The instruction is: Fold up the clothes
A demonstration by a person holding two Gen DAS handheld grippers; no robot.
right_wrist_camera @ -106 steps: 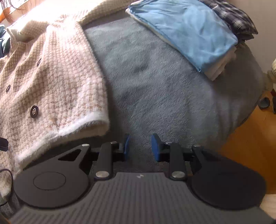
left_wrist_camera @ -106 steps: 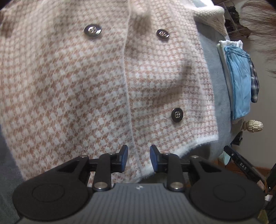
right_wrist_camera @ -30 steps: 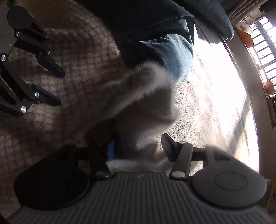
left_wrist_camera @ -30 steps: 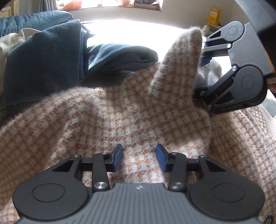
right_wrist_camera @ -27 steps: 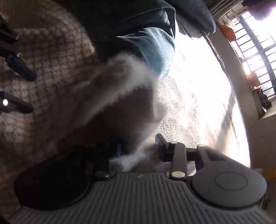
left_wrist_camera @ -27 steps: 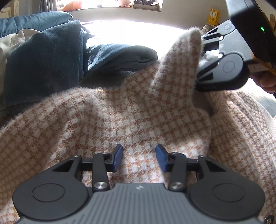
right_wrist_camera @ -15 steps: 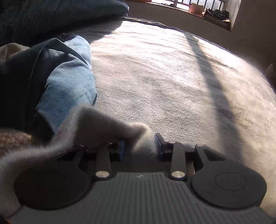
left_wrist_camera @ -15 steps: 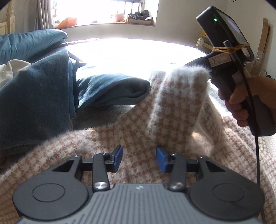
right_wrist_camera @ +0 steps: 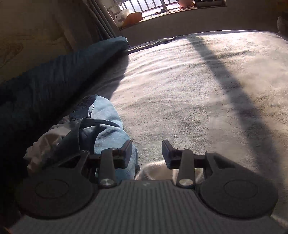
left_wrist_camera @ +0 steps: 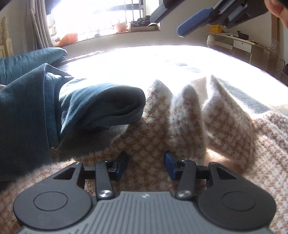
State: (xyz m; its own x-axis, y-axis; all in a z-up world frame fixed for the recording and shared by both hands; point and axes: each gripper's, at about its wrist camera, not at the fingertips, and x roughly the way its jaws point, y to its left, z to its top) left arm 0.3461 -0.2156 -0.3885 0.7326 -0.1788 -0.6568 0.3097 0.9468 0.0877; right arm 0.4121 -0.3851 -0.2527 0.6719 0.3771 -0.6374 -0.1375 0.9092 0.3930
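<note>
The fuzzy tan-and-cream houndstooth knit jacket (left_wrist_camera: 189, 126) lies bunched on the grey bed (right_wrist_camera: 198, 90), directly under the left gripper (left_wrist_camera: 146, 166), spread and empty. The right gripper (right_wrist_camera: 146, 153), lifted clear, jaws just opening, holds nothing; left is nearer.

A home bedroom is shown: a wide grey fleece-covered bed (right_wrist_camera: 198, 93), a barred sunlit window (left_wrist_camera: 100, 16) at twelve o'clock, grey curtains (left_wrist_camera: 40, 23) at eleven.
</note>
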